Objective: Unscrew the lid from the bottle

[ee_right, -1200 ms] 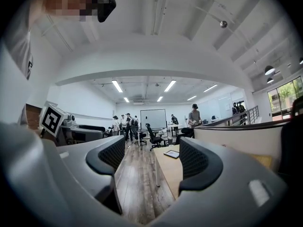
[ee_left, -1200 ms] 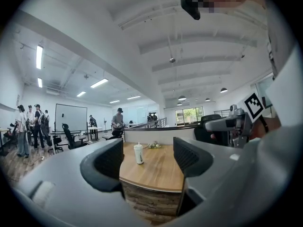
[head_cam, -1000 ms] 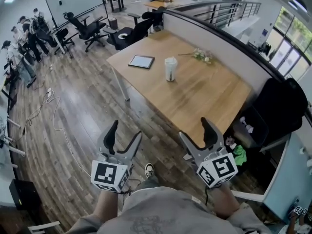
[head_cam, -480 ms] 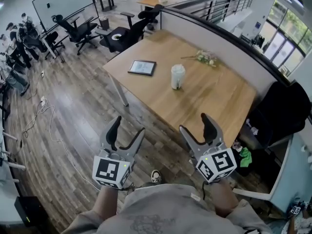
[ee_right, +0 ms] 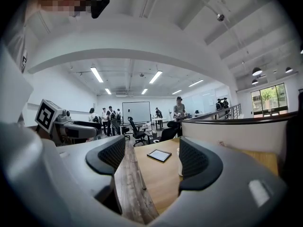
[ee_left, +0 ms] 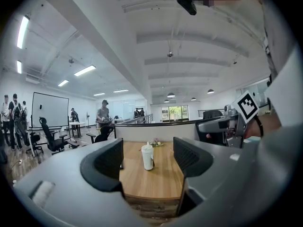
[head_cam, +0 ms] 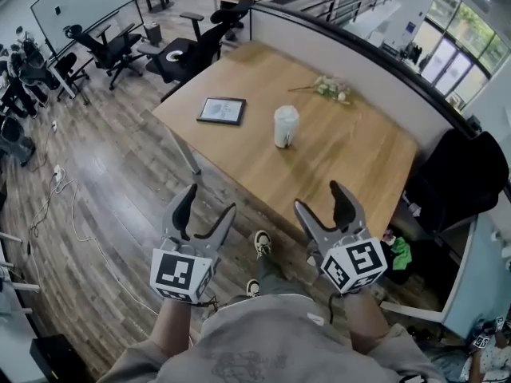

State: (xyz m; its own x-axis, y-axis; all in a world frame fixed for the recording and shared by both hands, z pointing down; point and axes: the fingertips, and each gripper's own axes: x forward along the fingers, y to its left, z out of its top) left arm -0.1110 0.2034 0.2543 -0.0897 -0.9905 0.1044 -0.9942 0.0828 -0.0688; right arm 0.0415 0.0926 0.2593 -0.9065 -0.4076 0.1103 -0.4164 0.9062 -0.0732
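Since a second ago the left tool [head_cam: 209, 200] and the right tool [head_cam: 318, 196] have come nearer to the desk [head_cam: 351, 162]. Both are empty, with jaws apart. The white bottle [head_cam: 285, 128] stands upright mid-desk, well ahead of them, with its lid [head_cam: 286, 113] still on, near a tablet [head_cam: 222, 110]. I judge this is only the approach. Next, one tool must clamp the body while the other closes on the lid

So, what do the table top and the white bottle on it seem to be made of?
Table top: probably wood or wood-look laminate, matt, light brown with faint grain lines running along it.
Bottle: likely plastic, with a plain white, smooth wall and a white lid; it is too small to be sure.
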